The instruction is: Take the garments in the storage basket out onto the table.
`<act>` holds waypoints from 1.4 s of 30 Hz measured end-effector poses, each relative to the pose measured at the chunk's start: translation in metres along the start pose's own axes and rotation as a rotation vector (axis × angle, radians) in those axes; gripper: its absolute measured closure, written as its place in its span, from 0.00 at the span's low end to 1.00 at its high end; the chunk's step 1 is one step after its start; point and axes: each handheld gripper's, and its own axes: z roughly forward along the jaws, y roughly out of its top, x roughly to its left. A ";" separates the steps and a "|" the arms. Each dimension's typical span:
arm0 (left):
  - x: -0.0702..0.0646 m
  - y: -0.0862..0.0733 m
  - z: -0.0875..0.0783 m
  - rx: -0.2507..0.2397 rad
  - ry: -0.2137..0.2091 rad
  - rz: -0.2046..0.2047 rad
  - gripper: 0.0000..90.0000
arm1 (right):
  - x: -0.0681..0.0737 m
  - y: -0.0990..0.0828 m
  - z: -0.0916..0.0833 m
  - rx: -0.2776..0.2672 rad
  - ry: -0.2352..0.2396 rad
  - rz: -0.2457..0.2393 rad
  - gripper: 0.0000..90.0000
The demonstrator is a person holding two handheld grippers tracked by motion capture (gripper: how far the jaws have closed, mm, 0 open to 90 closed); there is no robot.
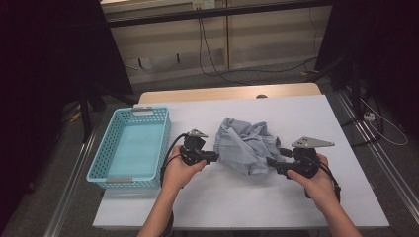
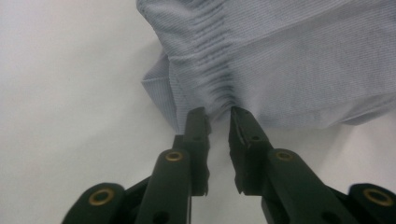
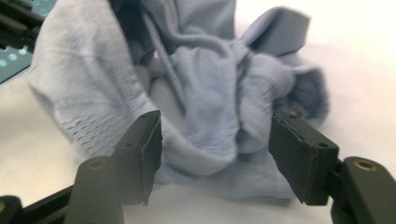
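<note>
A crumpled pale blue cloth lies in a heap at the centre of the high view, on the white table, between two hand-held grippers. In the left gripper view its ribbed edge fills the upper right of the frame, gathered into pleats that run down to the jaw tips; the jaws stand a narrow gap apart, their tips at the fold, and whether the pads still press on it cannot be told. The left gripper sits just left of the heap in the high view, held in the left hand, with a black cable looping away at its side. The right gripper comes in from the lower right of the heap, carried in the right hand, a grey three-cornered plate on top. In the right gripper view its jaws are set wide apart, one at lower left and one at lower right of the frame, with folds of the cloth bulging between them; the pads do not press on the fabric. A turquoise basket stands at centre left of the high view, well clear of the cloth, its corner also glimpsed at the upper left of the right gripper view. Both forearms enter from the bottom edge
</note>
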 end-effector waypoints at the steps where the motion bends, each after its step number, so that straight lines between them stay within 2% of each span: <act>1: 0.000 0.000 0.000 0.000 0.000 0.002 0.85 | 0.001 -0.001 0.002 0.008 0.007 0.001 0.39; 4: 0.000 0.001 -0.002 -0.010 0.010 0.006 0.78 | 0.006 -0.007 0.010 0.038 0.023 -0.014 0.39; 6: 0.001 0.001 -0.003 -0.023 0.017 0.006 0.68 | 0.010 -0.010 0.016 0.055 0.039 -0.015 0.43; 8: 0.002 0.002 -0.004 -0.041 0.032 -0.004 0.61 | 0.013 -0.014 0.021 0.065 0.034 -0.019 0.45; 9: 0.003 0.002 -0.005 -0.049 0.041 -0.011 0.55 | 0.015 -0.016 0.023 0.065 0.022 -0.025 0.49; 10: 0.004 0.003 -0.006 -0.053 0.041 -0.014 0.54 | 0.016 -0.017 0.023 0.065 0.019 -0.023 0.57; 12: 0.004 0.004 -0.007 -0.067 0.045 -0.030 0.49 | 0.016 -0.017 0.023 0.064 0.046 -0.014 0.72; 13: 0.005 0.004 -0.008 -0.068 0.048 -0.028 0.46 | 0.017 -0.018 0.022 0.061 0.045 -0.017 0.82; 15: 0.005 0.005 -0.009 -0.080 0.053 -0.028 0.44 | 0.017 -0.018 0.020 0.057 0.062 -0.028 0.88; 17: 0.005 0.006 -0.009 -0.088 0.058 -0.030 0.37 | 0.017 -0.017 0.018 0.067 0.076 -0.042 0.92; 20: 0.007 0.011 -0.012 -0.122 0.083 -0.041 0.32 | 0.016 -0.014 0.009 0.061 0.056 -0.064 0.94; 22: 0.008 0.013 -0.013 -0.131 0.082 -0.031 0.30 | 0.012 -0.013 0.001 0.062 0.051 -0.059 0.94; 23: 0.008 0.014 -0.013 -0.142 0.086 -0.042 0.29 | 0.008 -0.013 -0.002 0.063 0.047 -0.059 0.94; 24: 0.009 0.016 -0.013 -0.140 0.086 -0.034 0.28 | 0.005 -0.014 -0.006 0.067 0.039 -0.052 0.94; 25: 0.008 0.017 -0.012 -0.153 0.084 -0.046 0.28 | 0.001 -0.016 -0.009 0.061 0.024 -0.033 0.94; 27: 0.008 0.020 -0.011 -0.168 0.089 -0.043 0.26 | -0.008 -0.020 -0.014 0.055 0.007 0.014 0.94; 29: 0.008 0.024 -0.010 -0.171 0.086 -0.041 0.23 | -0.013 -0.024 -0.018 0.055 -0.017 0.030 0.94; 33: 0.005 0.032 -0.006 -0.197 0.057 -0.051 0.20 | -0.015 -0.028 -0.025 0.056 -0.041 0.035 0.94; 34: 0.005 0.032 -0.006 -0.197 0.057 -0.051 0.20 | -0.015 -0.029 -0.026 0.056 -0.039 0.036 0.94; 35: 0.005 0.036 -0.001 -0.203 0.029 -0.072 0.19 | -0.014 -0.030 -0.026 0.056 -0.030 0.037 0.94; 38: 0.002 0.041 0.009 -0.197 0.011 -0.058 0.18 | -0.008 -0.032 -0.026 0.071 -0.020 0.031 0.94; 39: 0.001 0.042 0.012 -0.190 0.000 -0.048 0.20 | -0.006 -0.033 -0.025 0.072 -0.015 0.028 0.94; 42: -0.002 0.044 0.018 -0.184 -0.040 -0.035 0.34 | -0.002 -0.035 -0.024 0.089 -0.010 0.020 0.94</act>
